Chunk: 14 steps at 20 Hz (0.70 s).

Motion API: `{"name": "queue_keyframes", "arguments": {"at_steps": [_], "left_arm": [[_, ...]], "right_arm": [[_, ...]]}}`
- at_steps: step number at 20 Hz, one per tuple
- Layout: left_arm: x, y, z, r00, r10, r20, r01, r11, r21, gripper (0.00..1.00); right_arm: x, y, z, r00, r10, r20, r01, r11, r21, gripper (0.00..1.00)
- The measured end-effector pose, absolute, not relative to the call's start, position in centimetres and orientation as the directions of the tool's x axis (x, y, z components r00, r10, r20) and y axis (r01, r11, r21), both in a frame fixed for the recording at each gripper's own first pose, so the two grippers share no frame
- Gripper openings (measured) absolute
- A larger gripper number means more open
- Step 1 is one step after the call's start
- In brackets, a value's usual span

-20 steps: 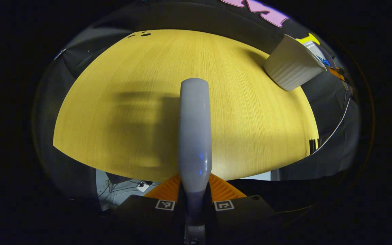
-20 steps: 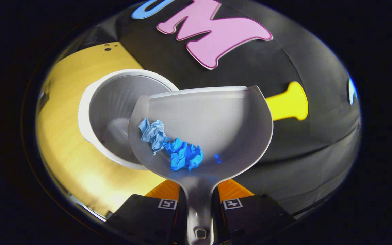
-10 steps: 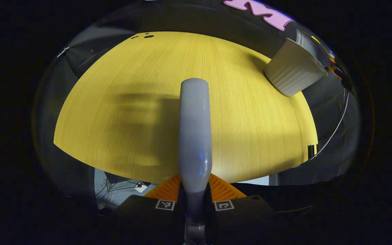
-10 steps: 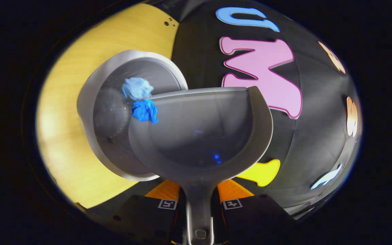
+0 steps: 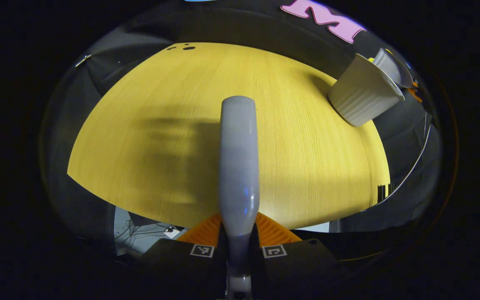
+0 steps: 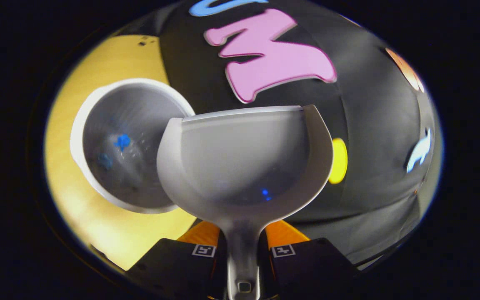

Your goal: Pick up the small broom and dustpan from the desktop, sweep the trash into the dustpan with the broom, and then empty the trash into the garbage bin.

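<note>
Left gripper: clamped on the small broom, held idle above the bare desktop, presumably parked while the other hand tips. Garbage bin: white, at the desktop's far corner, blue trash lying inside. Right gripper: clenched on the dustpan handle, pan empty beside the bin's rim, so emptying looks complete.

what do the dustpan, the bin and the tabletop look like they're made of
Dustpan: likely moulded plastic, smooth grey with a soft sheen and a thin, rounded lip. Garbage bin: probably plastic too, white, with fine vertical ribs on its outer wall and a rolled rim. Tabletop: wood or a wood-look laminate, yellow with fine straight grain lines and a matte face; which of the two cannot be told.
</note>
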<state>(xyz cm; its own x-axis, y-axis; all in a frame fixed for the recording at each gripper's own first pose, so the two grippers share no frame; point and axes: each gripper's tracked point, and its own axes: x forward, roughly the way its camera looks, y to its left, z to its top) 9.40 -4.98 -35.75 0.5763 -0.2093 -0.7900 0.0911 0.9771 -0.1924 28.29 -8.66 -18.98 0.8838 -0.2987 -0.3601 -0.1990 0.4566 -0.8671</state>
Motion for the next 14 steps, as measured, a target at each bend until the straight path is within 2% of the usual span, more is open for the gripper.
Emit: {"name": "queue_keyframes", "arguments": {"at_steps": [2,3,7,9,11,12,14], "left_arm": [[10.4,-4.3,-35.0,0.604,-0.203,-0.770,0.071,0.977,-0.202,0.31],[10.8,-3.9,-34.7,0.616,-0.192,-0.764,0.064,0.979,-0.195,0.27],[12.3,-1.7,-34.7,0.639,-0.110,-0.761,0.059,0.994,-0.094,0.27],[13.2,0.0,-35.2,0.632,-0.074,-0.771,0.065,0.997,-0.042,0.28],[13.9,0.4,-35.9,0.615,-0.089,-0.783,0.057,0.996,-0.068,0.27],[13.8,0.2,-36.1,0.603,-0.102,-0.791,0.040,0.994,-0.098,0.31],[14.3,0.7,-36.3,0.591,-0.106,-0.800,0.010,0.992,-0.123,0.24]], "right_arm": [[27.5,-8.6,-19.2,0.867,-0.293,-0.404,-0.159,0.604,-0.781,0.34],[27.4,-8.2,-19.3,0.860,-0.280,-0.426,-0.153,0.655,-0.740,0.34],[27.1,-6.6,-19.0,0.854,-0.263,-0.449,-0.113,0.749,-0.653,0.34],[25.9,-3.9,-19.2,0.856,-0.203,-0.475,-0.101,0.837,-0.538,0.34],[23.6,-1.2,-20.0,0.852,-0.144,-0.502,-0.113,0.888,-0.446,0.34],[21.9,-0.2,-20.4,0.854,-0.129,-0.504,-0.116,0.897,-0.427,0.34],[19.6,1.5,-20.8,0.852,-0.105,-0.513,-0.123,0.912,-0.391,0.34]]}}
